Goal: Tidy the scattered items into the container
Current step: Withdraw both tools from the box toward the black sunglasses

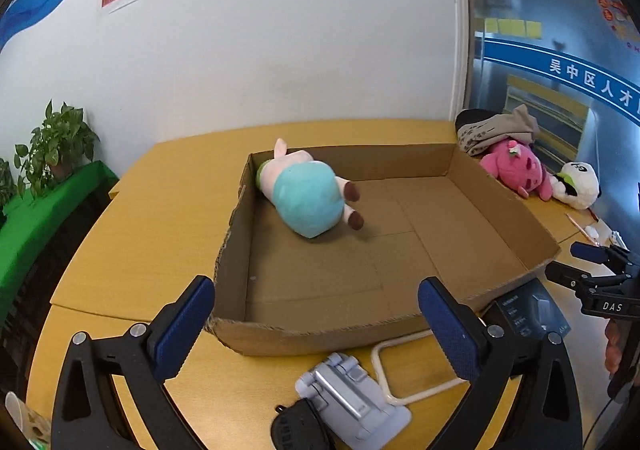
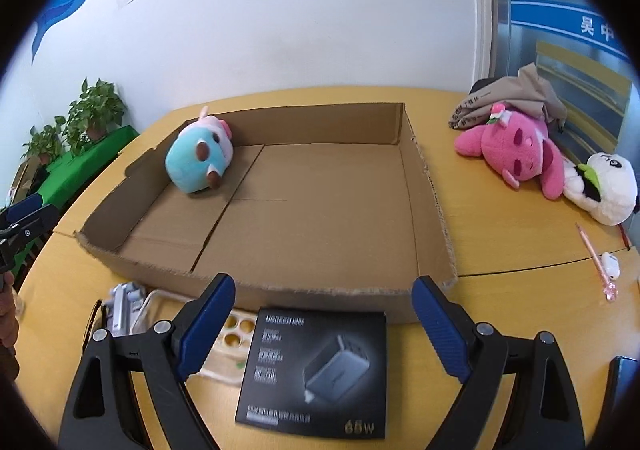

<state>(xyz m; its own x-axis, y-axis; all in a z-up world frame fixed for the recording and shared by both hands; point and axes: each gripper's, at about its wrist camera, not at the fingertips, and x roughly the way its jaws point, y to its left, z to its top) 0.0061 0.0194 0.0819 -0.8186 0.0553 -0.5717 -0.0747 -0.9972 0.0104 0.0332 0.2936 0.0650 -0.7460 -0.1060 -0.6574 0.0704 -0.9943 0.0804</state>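
One plush pig (image 2: 200, 154) is seen lying in the upper left corner of the cardboard box (image 2: 428, 210) at the middle of the right wrist frame, while a black charger box (image 2: 316, 370) lies on the yellow counter (image 2: 500, 242) at lower centre, between the spread, empty right tongs (image 2: 324, 330). At upper right, well apart from the box, a pink plush (image 2: 516, 154) and a panda plush (image 2: 608, 186) are seen touching. In the left wrist frame the left tongs (image 1: 316, 326) are likewise spread and empty above a grey stand (image 1: 352, 402).
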